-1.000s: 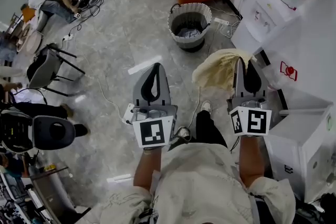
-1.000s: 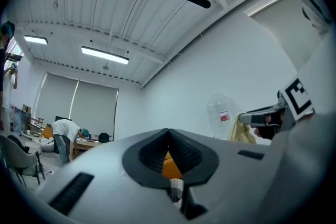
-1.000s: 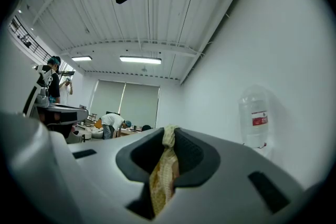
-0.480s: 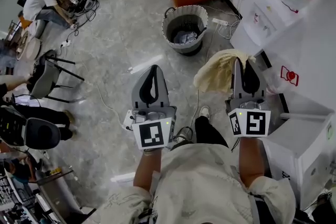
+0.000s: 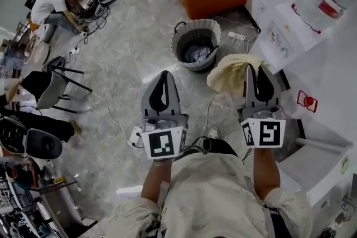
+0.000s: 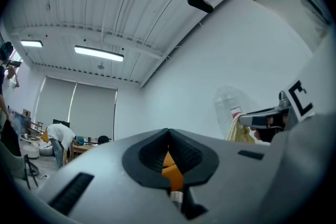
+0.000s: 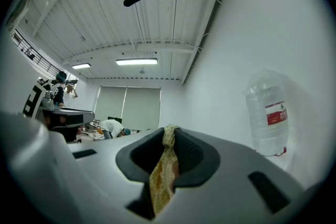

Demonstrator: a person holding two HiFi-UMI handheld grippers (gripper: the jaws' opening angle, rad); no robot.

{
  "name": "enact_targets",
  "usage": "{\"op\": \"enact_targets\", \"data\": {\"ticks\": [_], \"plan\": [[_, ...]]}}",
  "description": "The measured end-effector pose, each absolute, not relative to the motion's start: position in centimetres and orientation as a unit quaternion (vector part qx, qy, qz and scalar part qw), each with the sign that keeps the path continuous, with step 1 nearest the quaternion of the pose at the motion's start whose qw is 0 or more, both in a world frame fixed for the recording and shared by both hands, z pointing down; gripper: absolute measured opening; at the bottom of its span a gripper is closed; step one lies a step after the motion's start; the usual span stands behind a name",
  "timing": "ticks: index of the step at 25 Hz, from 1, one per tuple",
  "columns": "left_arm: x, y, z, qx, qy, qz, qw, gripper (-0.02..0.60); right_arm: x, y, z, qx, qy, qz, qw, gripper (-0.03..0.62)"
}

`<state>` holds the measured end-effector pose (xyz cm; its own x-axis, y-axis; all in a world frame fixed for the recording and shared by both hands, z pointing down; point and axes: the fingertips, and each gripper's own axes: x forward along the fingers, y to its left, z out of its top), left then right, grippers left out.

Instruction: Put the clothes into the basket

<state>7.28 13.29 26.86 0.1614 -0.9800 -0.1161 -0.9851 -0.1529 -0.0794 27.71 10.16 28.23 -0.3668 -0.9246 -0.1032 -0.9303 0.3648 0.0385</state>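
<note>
Near the basket (image 5: 179, 53), right hand-held gripper (image 5: 252, 71) pinches tip-hiding cloth (image 5: 228, 75); left hand-held gripper (image 5: 165, 73) closed

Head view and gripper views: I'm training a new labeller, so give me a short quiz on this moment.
1. True or false: the left claw holds a garment.
2. The right claw grips: A a yellow cloth, B a cup, C a book?
3. What lies inside the basket?
Key: 1 false, it is shut and empty; 2 A; 3 crumpled clothes.
</note>
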Motion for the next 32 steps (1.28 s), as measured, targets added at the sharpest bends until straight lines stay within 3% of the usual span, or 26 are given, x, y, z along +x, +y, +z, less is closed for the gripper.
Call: {"op": "enact_targets", "data": {"ticks": [13,32], "plan": [[7.7,7.1,27.3,-0.741,0.668,0.015,0.065,0.003,28.5,2.1,27.5,-0.543,0.837,0.052,0.047,0.037],[-3.8,-8.2,27.9,-0.762,0.645,0.034,0.049,0.003,16.7,-11.2,25.6,-0.563,0.823,0.075,0.026,0.037]]}}
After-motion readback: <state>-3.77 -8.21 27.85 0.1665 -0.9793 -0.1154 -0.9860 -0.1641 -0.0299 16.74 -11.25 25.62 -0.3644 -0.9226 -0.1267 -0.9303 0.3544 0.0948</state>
